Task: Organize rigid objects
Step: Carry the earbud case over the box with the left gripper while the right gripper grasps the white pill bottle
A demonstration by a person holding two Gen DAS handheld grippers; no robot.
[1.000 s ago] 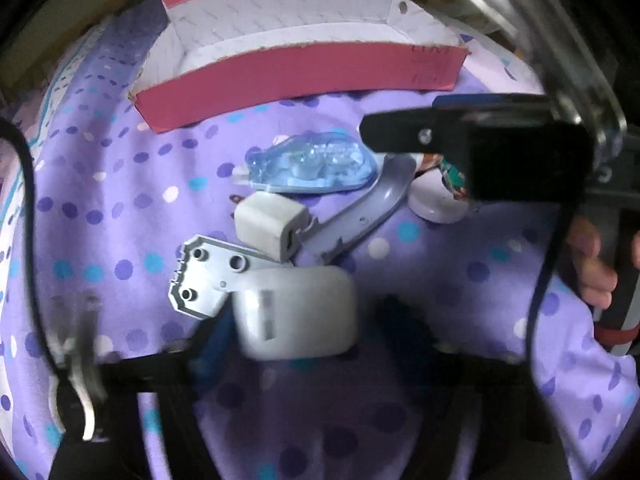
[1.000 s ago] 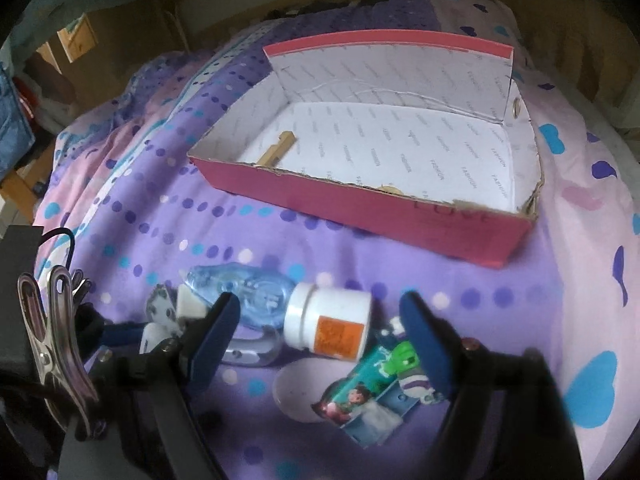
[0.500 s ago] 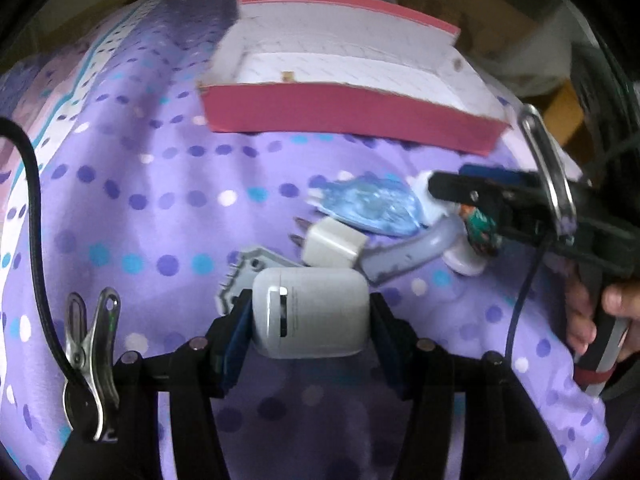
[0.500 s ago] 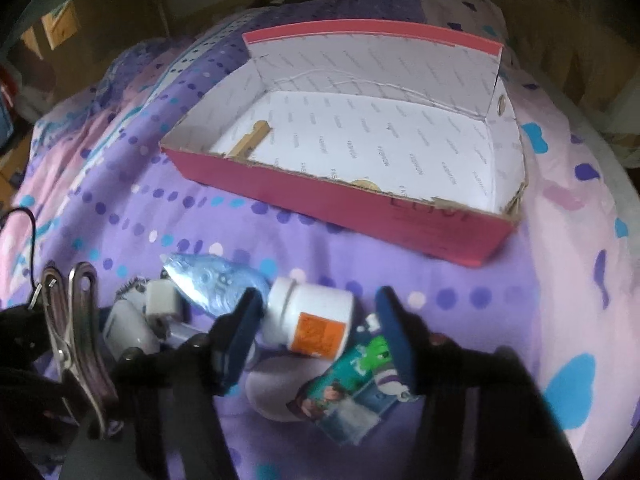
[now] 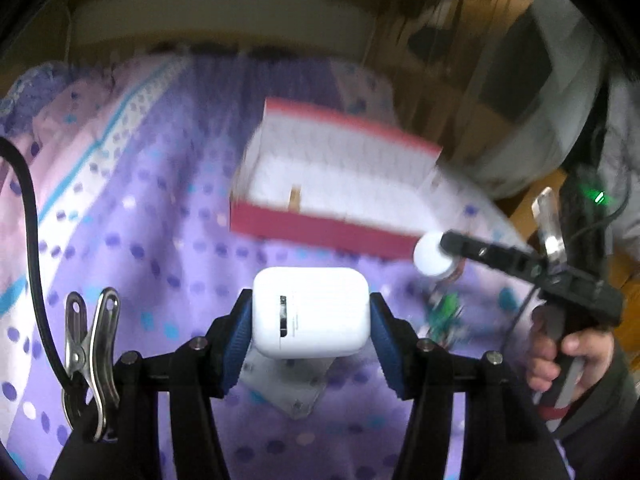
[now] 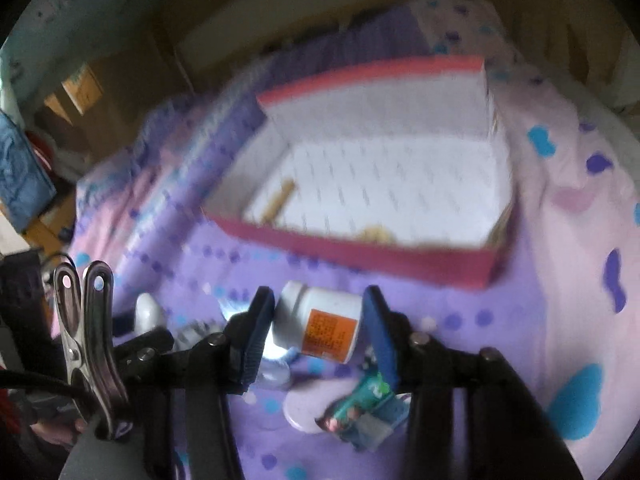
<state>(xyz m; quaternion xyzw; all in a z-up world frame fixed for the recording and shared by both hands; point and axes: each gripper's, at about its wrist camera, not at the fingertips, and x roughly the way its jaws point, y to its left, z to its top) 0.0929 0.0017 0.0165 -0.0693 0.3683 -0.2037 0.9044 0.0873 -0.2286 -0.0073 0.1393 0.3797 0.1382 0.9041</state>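
Observation:
My left gripper is shut on a white rounded case and holds it above the purple dotted bedspread. My right gripper is shut on a white pill bottle with an orange label, lying sideways between the blue pads; the bottle also shows in the left wrist view at the tip of the right gripper. The open red box with a white lining lies beyond both grippers and shows in the left wrist view too. A wooden stick lies inside the box.
On the bedspread under the right gripper lie a colourful packet, a pale round lid and a blue clear item. A grey plastic plate lies under the left gripper. A person's hand holds the right gripper.
The left gripper has lifted the white case off the bedspread and turned toward the box. The right gripper has closed on the pill bottle and raised it.

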